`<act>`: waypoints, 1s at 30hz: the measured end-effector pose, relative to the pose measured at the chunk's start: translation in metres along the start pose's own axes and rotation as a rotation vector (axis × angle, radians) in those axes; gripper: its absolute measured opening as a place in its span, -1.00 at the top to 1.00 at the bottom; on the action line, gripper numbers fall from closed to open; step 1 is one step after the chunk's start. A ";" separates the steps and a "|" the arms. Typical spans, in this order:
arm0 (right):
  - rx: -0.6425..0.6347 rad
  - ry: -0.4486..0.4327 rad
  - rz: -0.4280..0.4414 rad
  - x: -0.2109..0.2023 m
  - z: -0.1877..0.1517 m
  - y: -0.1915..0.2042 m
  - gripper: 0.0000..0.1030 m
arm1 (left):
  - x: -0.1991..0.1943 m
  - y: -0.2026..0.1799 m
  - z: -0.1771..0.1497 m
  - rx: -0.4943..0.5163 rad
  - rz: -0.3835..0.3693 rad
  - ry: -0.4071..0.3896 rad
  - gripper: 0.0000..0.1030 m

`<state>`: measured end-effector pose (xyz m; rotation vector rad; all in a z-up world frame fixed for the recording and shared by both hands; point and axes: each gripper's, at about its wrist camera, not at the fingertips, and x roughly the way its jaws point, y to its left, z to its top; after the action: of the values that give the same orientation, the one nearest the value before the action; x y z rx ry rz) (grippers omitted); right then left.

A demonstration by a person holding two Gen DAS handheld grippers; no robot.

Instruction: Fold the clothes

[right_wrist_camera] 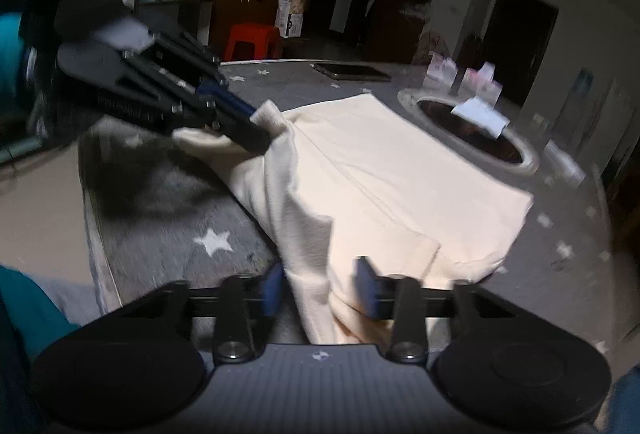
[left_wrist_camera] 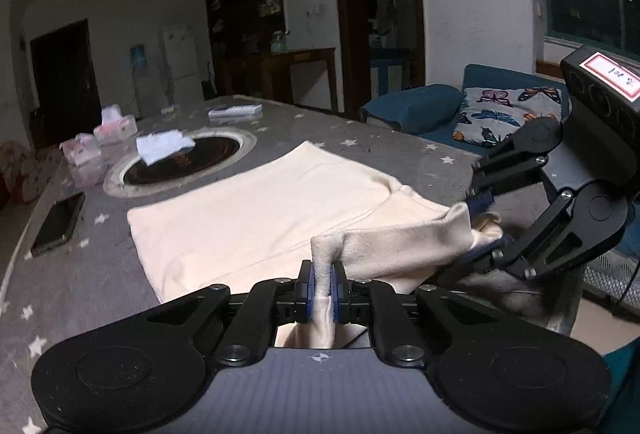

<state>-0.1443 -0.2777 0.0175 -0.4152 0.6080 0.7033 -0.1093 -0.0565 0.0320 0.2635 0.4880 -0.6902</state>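
on the starred table (left_wrist_camera: 100,274) a cream garment (left_wrist_camera: 256,210) lies flat, near edge lifted.

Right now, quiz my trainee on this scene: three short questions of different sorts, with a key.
1. True or false: the left gripper is shut on the cream garment.
2. Which dark object lies flat on the tablecloth? A. phone B. scissors C. mug
3. Fill in: the grey tablecloth is printed with white ___.
Key: 1 true; 2 A; 3 stars.
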 end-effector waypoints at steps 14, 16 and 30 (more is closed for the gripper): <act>0.153 -0.033 0.047 -0.003 0.014 -0.026 0.71 | -0.029 -0.026 -0.037 0.231 0.058 0.050 0.18; 0.151 -0.032 0.041 -0.002 0.015 -0.025 0.71 | -0.026 -0.025 -0.041 0.244 0.062 0.063 0.28; 0.114 -0.097 0.031 -0.039 0.013 -0.001 0.79 | -0.071 -0.025 -0.033 0.152 0.019 0.008 0.90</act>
<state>-0.1627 -0.2900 0.0525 -0.2648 0.5606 0.7105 -0.1845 -0.0236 0.0386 0.4138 0.4410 -0.7089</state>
